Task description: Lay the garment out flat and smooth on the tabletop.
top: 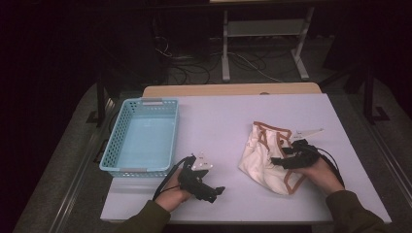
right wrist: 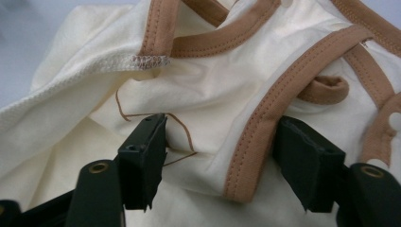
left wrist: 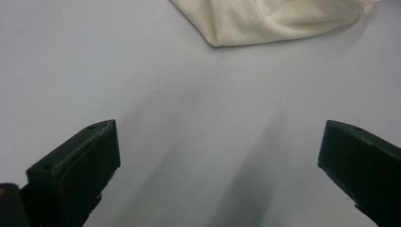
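Observation:
A cream garment with brown trim lies crumpled on the right half of the pale table. My right gripper rests on its right side. In the right gripper view the jaws stand apart astride a fold of the cream cloth and its brown-bound edge, without visibly squeezing it. My left gripper lies near the table's front edge, pointing right. Its jaws are wide open over bare table, and a corner of the garment lies well beyond them.
A light blue plastic basket with nothing in it stands at the table's left. The table's wooden back edge runs behind it. Cables and a metal stand's legs occupy the dark floor beyond.

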Demonstrator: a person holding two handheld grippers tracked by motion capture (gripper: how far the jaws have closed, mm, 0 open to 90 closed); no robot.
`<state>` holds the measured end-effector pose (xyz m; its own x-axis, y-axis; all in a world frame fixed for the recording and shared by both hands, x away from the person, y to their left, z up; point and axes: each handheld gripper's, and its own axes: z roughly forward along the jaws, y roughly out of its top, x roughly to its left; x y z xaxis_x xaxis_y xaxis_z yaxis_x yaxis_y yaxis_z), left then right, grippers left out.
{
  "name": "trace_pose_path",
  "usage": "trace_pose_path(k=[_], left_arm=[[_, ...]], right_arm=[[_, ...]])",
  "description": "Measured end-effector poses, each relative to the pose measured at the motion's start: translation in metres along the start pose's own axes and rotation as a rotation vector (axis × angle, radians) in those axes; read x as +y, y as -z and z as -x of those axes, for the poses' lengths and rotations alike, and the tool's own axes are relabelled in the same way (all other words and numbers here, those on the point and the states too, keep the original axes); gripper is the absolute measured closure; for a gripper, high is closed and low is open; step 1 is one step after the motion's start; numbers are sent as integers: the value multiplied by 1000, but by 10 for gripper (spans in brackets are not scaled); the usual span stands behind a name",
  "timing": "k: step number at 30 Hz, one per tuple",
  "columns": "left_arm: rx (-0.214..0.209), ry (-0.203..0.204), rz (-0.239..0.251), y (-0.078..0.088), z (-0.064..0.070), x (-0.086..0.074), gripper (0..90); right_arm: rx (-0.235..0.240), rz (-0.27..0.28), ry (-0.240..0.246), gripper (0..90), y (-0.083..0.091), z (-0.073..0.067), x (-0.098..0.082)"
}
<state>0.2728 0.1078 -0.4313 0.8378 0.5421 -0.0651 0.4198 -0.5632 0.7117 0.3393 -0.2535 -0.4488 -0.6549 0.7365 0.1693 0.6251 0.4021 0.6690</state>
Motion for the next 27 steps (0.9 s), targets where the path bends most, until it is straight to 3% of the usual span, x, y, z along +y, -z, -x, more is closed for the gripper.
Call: trace_pose_path(k=[14, 27], left_arm=[[-2, -7, -1, -1, 0, 0, 0], [-2, -8, -2, 0, 0, 0, 0]], right_arm=[[-36, -16, 51, 723, 1, -2, 1], [-33, -11, 51, 803, 4, -4, 6]])
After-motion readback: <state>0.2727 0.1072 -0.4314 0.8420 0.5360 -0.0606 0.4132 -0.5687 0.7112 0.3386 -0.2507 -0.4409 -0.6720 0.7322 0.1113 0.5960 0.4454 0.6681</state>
